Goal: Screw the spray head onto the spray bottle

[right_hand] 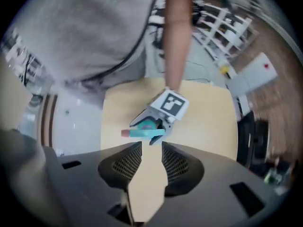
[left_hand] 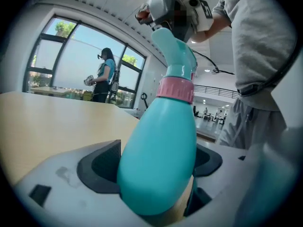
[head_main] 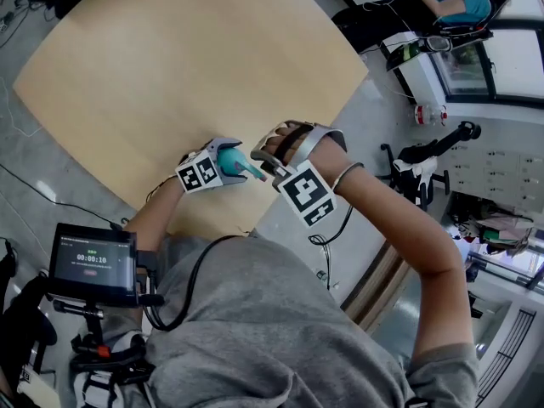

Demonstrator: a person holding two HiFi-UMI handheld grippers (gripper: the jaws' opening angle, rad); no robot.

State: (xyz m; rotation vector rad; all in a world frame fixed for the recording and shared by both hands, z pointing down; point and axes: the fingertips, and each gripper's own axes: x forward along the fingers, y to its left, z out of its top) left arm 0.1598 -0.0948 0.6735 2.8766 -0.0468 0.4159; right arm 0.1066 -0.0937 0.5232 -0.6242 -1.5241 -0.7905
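The teal spray bottle (left_hand: 158, 155) fills the left gripper view, and my left gripper (left_hand: 158, 162) is shut on its body. A pink collar (left_hand: 175, 90) joins the bottle to the teal spray head (left_hand: 173, 48) above it. In the head view the bottle (head_main: 229, 160) lies tilted over the table's near edge, its spray head (head_main: 253, 171) pointing at my right gripper (head_main: 267, 165). In the right gripper view, my right gripper (right_hand: 151, 148) is open with only table showing between the jaws. The spray head (right_hand: 144, 132) lies just past the fingertips.
The wooden table (head_main: 170, 58) stretches away to the upper left, and its near corner edge runs under both grippers. A small screen (head_main: 92, 262) sits at my lower left. A person (left_hand: 105, 74) stands by the windows; another (head_main: 459, 2) sits at the far right.
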